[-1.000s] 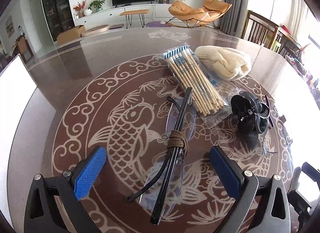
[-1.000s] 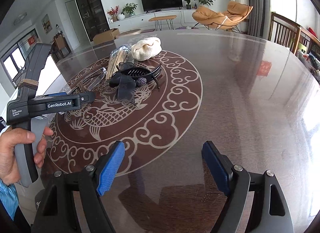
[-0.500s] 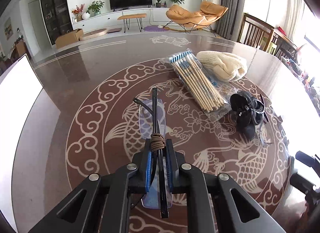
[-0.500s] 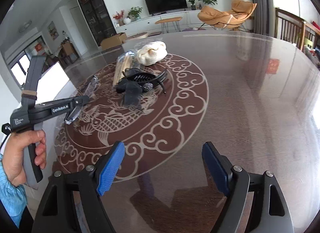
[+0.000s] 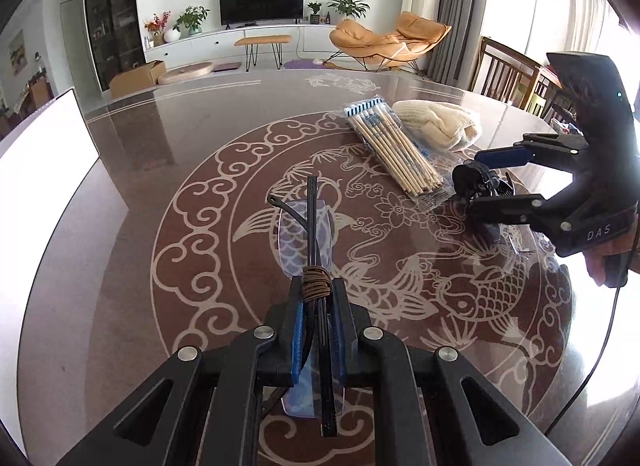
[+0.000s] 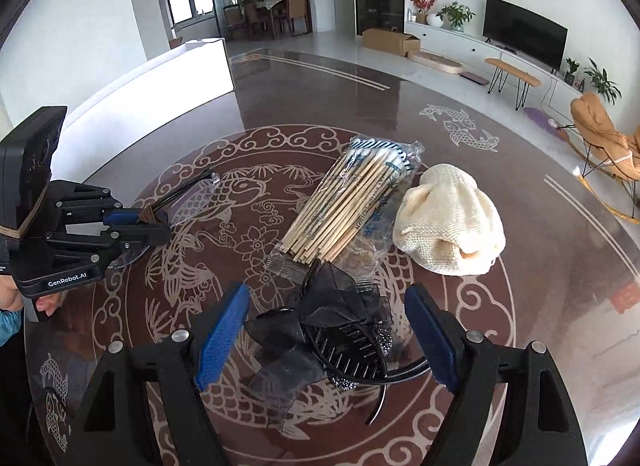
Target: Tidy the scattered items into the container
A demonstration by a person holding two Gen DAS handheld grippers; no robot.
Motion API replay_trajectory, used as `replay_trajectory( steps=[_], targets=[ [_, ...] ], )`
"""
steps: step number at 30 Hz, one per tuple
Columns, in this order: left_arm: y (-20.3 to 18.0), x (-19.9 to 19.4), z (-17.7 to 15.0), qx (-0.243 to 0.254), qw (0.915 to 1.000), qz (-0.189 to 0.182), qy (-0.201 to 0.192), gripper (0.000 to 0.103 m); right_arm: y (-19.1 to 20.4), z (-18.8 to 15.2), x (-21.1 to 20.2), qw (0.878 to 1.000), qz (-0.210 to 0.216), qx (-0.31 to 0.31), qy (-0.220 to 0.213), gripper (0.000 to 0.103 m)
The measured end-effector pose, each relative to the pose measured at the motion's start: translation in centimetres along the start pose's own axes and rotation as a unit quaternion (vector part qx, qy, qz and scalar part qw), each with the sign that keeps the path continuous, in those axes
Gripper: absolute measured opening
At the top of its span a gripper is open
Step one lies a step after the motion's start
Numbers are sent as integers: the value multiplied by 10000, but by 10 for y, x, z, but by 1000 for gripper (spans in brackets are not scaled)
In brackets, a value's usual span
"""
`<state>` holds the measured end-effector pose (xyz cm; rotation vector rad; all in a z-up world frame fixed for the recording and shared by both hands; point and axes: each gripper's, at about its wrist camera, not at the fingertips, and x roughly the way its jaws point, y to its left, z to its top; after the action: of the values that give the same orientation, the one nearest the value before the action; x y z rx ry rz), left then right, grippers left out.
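Observation:
My left gripper (image 5: 317, 308) is shut on folded clear glasses (image 5: 310, 225) with black arms bound by a brown cord, held just above the table. In the right wrist view the same gripper (image 6: 138, 221) and glasses (image 6: 194, 195) are at the left. My right gripper (image 6: 326, 332) straddles a black hair clip with a gauze bow (image 6: 320, 326); its jaws are closing, and the pads stand clear of the clip. The left wrist view has that gripper (image 5: 494, 179) and the clip (image 5: 474, 181) at the right. A white container (image 6: 160, 77) stands at the table's far left edge.
A plastic pack of wooden sticks (image 6: 348, 205) lies just beyond the clip, with a cream knitted cloth (image 6: 448, 221) to its right. The round dark table (image 6: 540, 306) has a pale fish pattern. A hand (image 5: 600, 266) holds the right gripper's grip. Dining chairs (image 5: 504, 73) stand behind the table.
The left gripper closed on the glasses, which now sit between its pads. The right gripper swung left across the table, rolled, and now stands over the hair clip.

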<state>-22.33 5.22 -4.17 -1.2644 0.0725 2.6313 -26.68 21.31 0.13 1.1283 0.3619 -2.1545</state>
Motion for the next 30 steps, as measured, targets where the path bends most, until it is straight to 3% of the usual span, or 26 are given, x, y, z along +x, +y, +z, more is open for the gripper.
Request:
replay_trajectory(
  steps=[3,9,14,16,17,19,20,21,26,30],
  targets=[
    [1,0,0,-7,10000,-9,1,12,2,-6,7,9996,-155,190,165,70],
    [6,-15,-17,-41,9998,-183,49,12,38,-52,-21,9918,-689,1051,239,70],
    [1,-25,-30,142,9998,-154,-4,13,79,-87,-35,9856,-1301,1072,-104,71],
    [2,-22,-26,163,9996,-208,8,16,78,-87,-34,9838,-1335,1188,-169,72],
    [3,-21,-23,177,9996,-231,16,22,74,-87,-34,9827,-1322,1287,-172,73],
    [3,-17,-19,190,9995,-262,45,45,72,-85,-29,9821,-1357,1299,-160,75],
    [3,-14,-18,193,9996,-161,90,72,72,-83,-27,9824,-1343,1291,-148,77],
    [2,-9,-17,194,9997,-18,167,91,72,-82,-25,9827,-1326,1284,-142,78],
    [-2,-1,-14,295,9991,101,282,102,76,-87,-34,9831,-1301,1278,-149,79],
    [-1,1,-14,304,9990,82,310,103,78,-89,-38,9833,-1292,1275,-153,80]
  ],
)
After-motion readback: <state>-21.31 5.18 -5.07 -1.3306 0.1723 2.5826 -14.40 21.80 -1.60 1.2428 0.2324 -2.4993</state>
